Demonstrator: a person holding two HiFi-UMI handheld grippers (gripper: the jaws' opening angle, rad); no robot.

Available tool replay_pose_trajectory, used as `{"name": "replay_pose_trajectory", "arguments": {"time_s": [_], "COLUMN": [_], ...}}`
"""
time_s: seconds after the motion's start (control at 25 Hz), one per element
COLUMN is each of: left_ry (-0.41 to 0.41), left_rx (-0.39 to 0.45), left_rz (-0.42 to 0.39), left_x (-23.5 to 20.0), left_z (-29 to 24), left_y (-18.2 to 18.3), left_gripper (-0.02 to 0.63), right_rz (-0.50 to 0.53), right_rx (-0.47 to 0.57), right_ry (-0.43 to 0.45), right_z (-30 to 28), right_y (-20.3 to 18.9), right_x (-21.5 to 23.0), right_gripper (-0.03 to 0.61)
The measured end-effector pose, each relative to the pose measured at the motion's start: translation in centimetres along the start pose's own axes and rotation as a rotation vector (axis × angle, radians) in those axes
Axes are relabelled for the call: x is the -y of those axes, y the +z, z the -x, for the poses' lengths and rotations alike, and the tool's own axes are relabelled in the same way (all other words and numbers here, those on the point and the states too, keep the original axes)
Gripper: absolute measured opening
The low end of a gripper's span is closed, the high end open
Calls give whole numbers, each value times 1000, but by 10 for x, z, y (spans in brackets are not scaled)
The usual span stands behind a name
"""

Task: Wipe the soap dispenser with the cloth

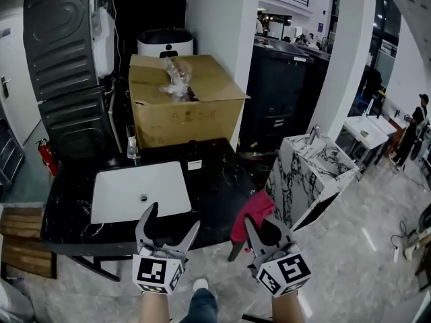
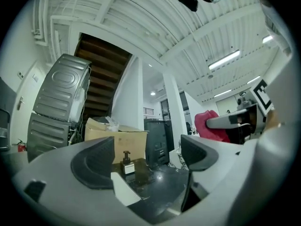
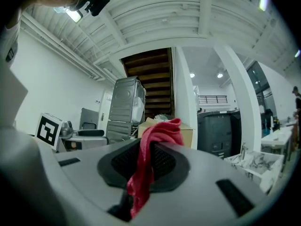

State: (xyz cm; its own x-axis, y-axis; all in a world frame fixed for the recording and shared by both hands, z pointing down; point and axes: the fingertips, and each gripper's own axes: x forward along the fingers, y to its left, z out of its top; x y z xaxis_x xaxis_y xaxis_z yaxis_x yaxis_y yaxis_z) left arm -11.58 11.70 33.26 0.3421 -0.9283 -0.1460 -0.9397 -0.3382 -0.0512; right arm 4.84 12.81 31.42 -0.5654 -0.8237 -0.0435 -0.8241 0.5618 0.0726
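The soap dispenser (image 1: pixel 194 161), a small dark pump bottle with a white label, stands on the black counter (image 1: pixel 215 187) behind the white sink (image 1: pixel 141 190). In the left gripper view the dispenser (image 2: pixel 126 163) shows far off between the jaws. My left gripper (image 1: pixel 174 217) (image 2: pixel 146 157) is open and empty, hanging over the counter's front edge. My right gripper (image 1: pixel 259 222) (image 3: pixel 150 161) is shut on a red cloth (image 1: pixel 250 210) (image 3: pixel 149 159), just off the counter's right front corner. The cloth drapes over the jaws and hangs down.
A cardboard box (image 1: pixel 182 103) sits at the back of the counter, with a faucet (image 1: pixel 131 145) to its left. A marble sink unit (image 1: pixel 313 170) stands to the right. Grey machines (image 1: pixel 64 66) stand at the back left, with a red fire extinguisher (image 1: pixel 46 157) below them.
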Motion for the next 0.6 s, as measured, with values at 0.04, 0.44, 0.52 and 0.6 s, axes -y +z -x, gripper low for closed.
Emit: {"name": "replay_pose_trajectory", "arguments": {"time_s": [0.04, 0.44, 0.52, 0.6], "left_ry": [-2, -22, -16, -22], "left_rx": [10, 108, 102, 70], "left_rz": [9, 61, 63, 71], "left_x": [-8, -84, -94, -99], "left_z": [-15, -141, -159, -175], "left_y": [-1, -18, -28, -41], "left_gripper": [425, 422, 422, 422], "right_rz": [-1, -24, -33, -34], "right_rx": [-3, -36, -43, -61], "right_ry": [-3, -56, -71, -73], "right_z": [-15, -155, -171, -183], "right_y": [-1, -12, -17, -24], "right_x": [9, 86, 97, 104], "right_gripper": [54, 54, 54, 55]}}
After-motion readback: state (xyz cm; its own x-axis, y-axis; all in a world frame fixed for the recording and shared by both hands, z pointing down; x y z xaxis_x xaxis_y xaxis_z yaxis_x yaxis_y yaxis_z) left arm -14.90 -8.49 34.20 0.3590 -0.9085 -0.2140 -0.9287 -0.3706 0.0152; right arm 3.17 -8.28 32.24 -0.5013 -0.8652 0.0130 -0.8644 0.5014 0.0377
